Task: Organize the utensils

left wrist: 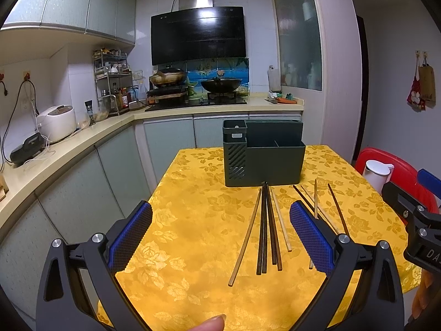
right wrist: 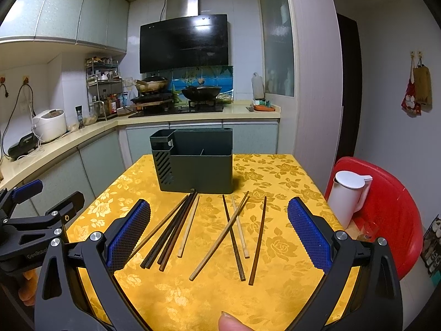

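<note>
A dark green utensil holder [left wrist: 264,162] with several compartments stands on the yellow tablecloth [left wrist: 193,234]; it also shows in the right wrist view [right wrist: 198,171]. Several wooden chopsticks lie in front of it: one bundle [left wrist: 266,231] [right wrist: 171,229] side by side, and a looser, crossed group [right wrist: 239,231] to its right [left wrist: 317,204]. My left gripper [left wrist: 220,237] is open and empty above the cloth, left of the bundle. My right gripper [right wrist: 219,234] is open and empty, with the loose group between its fingers.
A white kettle [right wrist: 347,198] stands by a red chair [right wrist: 391,220] at the table's right edge. The kitchen counter [left wrist: 69,149] with a rice cooker [left wrist: 56,122] runs along the left. The stove with pans [left wrist: 198,82] is behind.
</note>
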Demonstrator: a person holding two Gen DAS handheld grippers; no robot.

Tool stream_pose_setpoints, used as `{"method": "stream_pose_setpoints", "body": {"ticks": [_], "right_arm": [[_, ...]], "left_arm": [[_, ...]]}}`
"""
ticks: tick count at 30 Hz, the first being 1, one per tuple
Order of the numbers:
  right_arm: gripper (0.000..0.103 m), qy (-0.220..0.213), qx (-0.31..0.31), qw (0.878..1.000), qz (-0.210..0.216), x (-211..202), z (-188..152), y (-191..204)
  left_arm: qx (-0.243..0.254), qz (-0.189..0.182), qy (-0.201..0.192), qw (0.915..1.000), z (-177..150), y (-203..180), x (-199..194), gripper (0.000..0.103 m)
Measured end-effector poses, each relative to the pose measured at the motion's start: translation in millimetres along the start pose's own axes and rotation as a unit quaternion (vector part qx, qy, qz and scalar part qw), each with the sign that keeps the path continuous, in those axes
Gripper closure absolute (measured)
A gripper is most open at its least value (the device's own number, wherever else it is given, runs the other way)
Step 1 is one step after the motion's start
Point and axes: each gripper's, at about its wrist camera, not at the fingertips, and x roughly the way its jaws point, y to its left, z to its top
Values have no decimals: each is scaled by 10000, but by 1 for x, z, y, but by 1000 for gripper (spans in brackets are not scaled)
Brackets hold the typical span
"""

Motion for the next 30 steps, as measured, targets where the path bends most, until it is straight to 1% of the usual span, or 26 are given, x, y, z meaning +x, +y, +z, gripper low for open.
{"method": "stream_pose_setpoints", "body": {"ticks": [6, 30], "right_arm": [[6, -62, -41, 10000, -14, -4, 3, 0], [6, -61, -45, 10000, -21, -4, 2, 0]], "left_arm": [[1, -3, -10, 10000, 1, 0, -1, 7], [-2, -12, 5, 10000, 0, -1, -2, 7]]}}
